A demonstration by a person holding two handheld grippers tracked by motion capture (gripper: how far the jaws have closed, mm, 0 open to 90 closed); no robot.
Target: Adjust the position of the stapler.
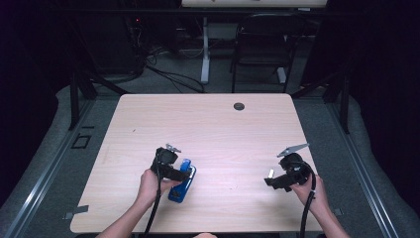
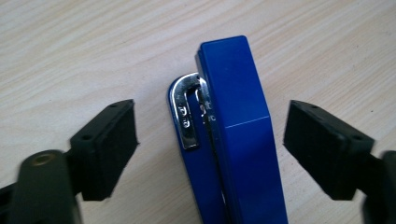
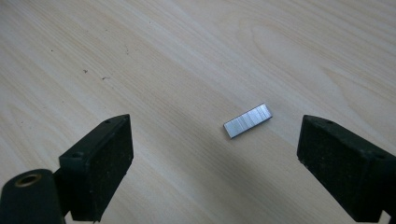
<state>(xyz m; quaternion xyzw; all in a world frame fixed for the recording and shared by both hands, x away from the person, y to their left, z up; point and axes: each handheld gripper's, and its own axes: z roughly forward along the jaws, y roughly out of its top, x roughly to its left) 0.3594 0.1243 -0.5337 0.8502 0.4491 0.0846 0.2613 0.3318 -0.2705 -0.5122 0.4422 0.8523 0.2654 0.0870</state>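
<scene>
2 wide-open grippers each straddle a target on the wooden table (image 1: 223, 124): the left gripper (image 2: 210, 144) brackets the blue stapler (image 2: 238, 135), long axis running away between its jaws, while the right gripper (image 3: 215, 161) frames the staple strip (image 3: 247, 120), lying slantwise just ahead.

A pale wood-grain worktop (image 1: 213, 124) stands on grey carpet (image 1: 49, 163) in a dark, black-draped room, with a black chair (image 1: 262, 44), a white desk leg (image 1: 205, 49) and loose cables (image 1: 168, 74) beyond it
</scene>
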